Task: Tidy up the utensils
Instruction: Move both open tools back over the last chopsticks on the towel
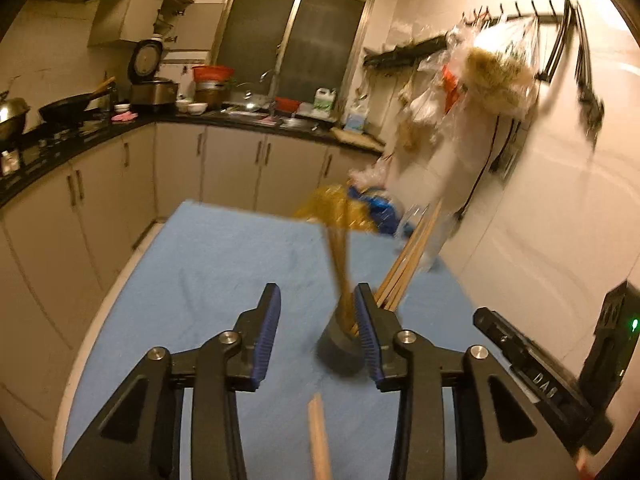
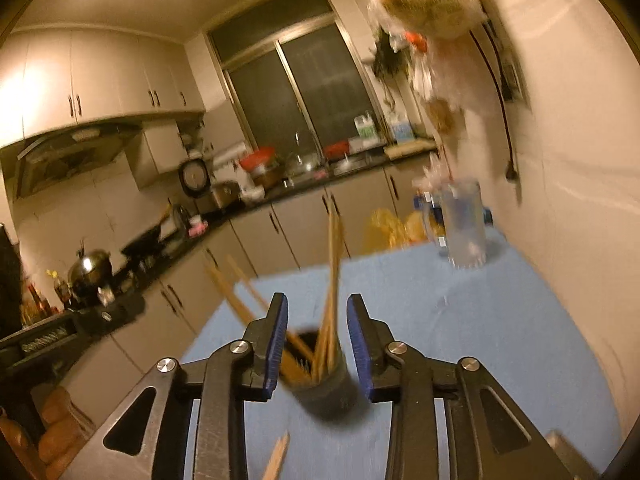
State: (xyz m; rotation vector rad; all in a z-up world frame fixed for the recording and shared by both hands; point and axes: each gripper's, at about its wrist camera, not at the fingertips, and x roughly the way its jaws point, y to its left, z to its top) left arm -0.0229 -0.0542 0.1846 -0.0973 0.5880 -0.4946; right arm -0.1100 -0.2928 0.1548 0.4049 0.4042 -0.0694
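A dark round cup (image 1: pixel 340 346) stands on the blue cloth (image 1: pixel 200 272) with several wooden chopsticks (image 1: pixel 340 272) upright in it and more chopsticks (image 1: pixel 408 260) leaning right. My left gripper (image 1: pixel 318 332) is open just above the cup, its right pad (image 1: pixel 366 332) close beside the sticks. In the right wrist view the same cup (image 2: pixel 322 384) sits low between the jaws of my right gripper (image 2: pixel 319 344), which is open; the chopsticks (image 2: pixel 332 280) rise through the gap without the pads pressing them. One loose chopstick (image 1: pixel 318 440) (image 2: pixel 276 460) shows at the bottom edge. Everything is motion-blurred.
A clear plastic jug (image 2: pixel 462 224) and a yellow bag (image 2: pixel 392 228) stand at the table's far right by the white wall. Plastic bags (image 1: pixel 496 72) hang on wall hooks above. A black part of the other hand-held tool (image 1: pixel 532 368) is at the right. Kitchen counters (image 1: pixel 120 128) run behind.
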